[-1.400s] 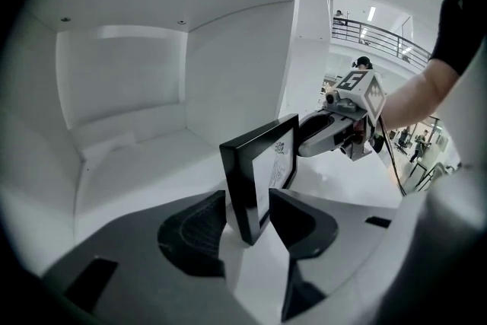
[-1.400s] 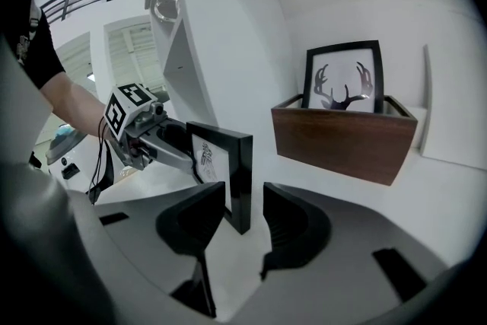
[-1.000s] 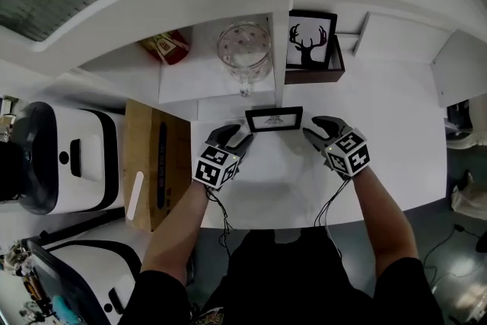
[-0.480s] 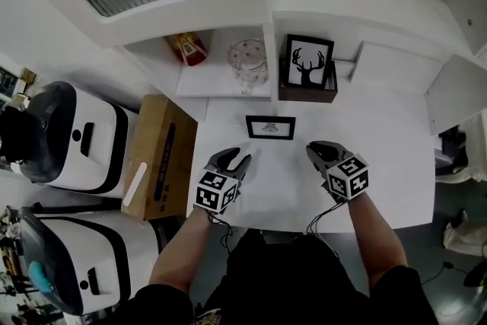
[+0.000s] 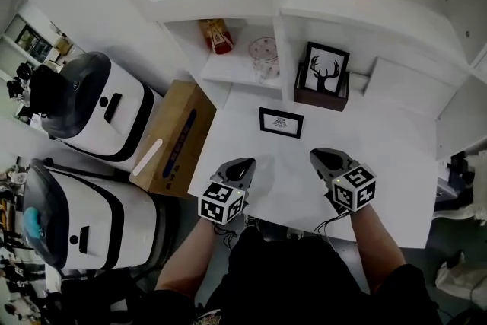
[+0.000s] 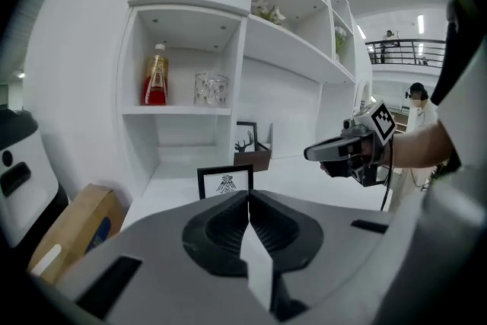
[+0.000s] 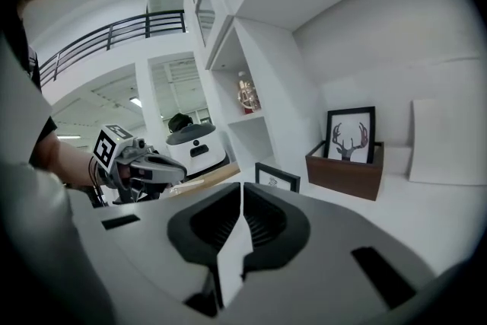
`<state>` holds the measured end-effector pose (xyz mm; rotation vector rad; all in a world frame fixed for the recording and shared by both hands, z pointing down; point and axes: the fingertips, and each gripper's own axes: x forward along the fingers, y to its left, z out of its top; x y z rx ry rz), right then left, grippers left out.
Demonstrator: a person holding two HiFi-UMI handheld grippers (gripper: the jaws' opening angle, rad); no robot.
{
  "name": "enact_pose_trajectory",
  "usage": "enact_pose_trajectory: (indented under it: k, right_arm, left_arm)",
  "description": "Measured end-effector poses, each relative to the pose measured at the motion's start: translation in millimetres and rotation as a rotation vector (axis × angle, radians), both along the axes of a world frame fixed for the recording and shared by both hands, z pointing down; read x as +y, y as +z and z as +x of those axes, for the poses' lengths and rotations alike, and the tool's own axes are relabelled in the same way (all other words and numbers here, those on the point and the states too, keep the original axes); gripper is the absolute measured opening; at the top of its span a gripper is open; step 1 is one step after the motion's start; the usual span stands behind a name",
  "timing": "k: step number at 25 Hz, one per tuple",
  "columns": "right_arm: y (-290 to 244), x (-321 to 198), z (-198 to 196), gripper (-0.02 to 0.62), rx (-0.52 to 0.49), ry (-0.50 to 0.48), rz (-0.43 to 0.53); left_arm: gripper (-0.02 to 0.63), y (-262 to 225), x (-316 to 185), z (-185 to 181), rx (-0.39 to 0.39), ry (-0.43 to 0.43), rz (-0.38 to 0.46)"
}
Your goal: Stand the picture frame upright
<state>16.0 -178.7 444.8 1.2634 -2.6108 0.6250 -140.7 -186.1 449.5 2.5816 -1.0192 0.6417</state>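
The small black picture frame point(image 5: 281, 122) stands upright on the white table point(image 5: 380, 156), alone and untouched. It also shows in the left gripper view point(image 6: 225, 183) and the right gripper view point(image 7: 277, 177). My left gripper point(image 5: 245, 164) hangs near the table's front edge, well short of the frame, jaws shut and empty point(image 6: 249, 194). My right gripper point(image 5: 319, 157) is level with it on the other side. Its jaws have just been closing with nothing between them and now meet point(image 7: 241, 186).
Behind the frame a deer picture point(image 5: 326, 72) leans in a brown wooden box against the shelf unit. A glass mug point(image 5: 265, 55) and a red bottle point(image 5: 217, 34) sit in the shelf niche. A cardboard box point(image 5: 171, 141) and white machines point(image 5: 99, 114) stand left of the table.
Both grippers have pulled back from either side of the frame toward the table's near edge and risen. Their jaws went from open to shut. The frame stays standing.
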Motion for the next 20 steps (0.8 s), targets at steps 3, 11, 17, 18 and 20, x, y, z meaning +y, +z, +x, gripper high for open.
enact_pose_trajectory:
  k: [3,11,17,18,20]
  right_arm:
    - [-6.9,16.0,-3.5,0.011,-0.008,-0.023,0.013]
    - [-1.9,54.0,-13.7,0.009,-0.006,-0.007,-0.037]
    - [-1.1,83.0,-31.0,0.008,0.018,0.024,-0.055]
    - [-1.5,85.5,-33.8,0.008,0.018,0.043,-0.057]
    - [-3.1,89.9,-42.2,0.008,0.018,0.086,-0.056]
  left_arm:
    - [0.006,-2.9,23.3,-1.2,0.002,-0.030,-0.020]
    - [0.006,-11.3,67.7,-10.6,0.066,-0.082,-0.060]
    - [0.006,-12.3,85.1,-23.1,0.126,-0.076,-0.084]
    - [0.006,-11.7,86.8,-26.6,0.129,-0.065,-0.087]
    - [0.006,-10.8,90.2,-36.3,0.130,-0.035,-0.089]
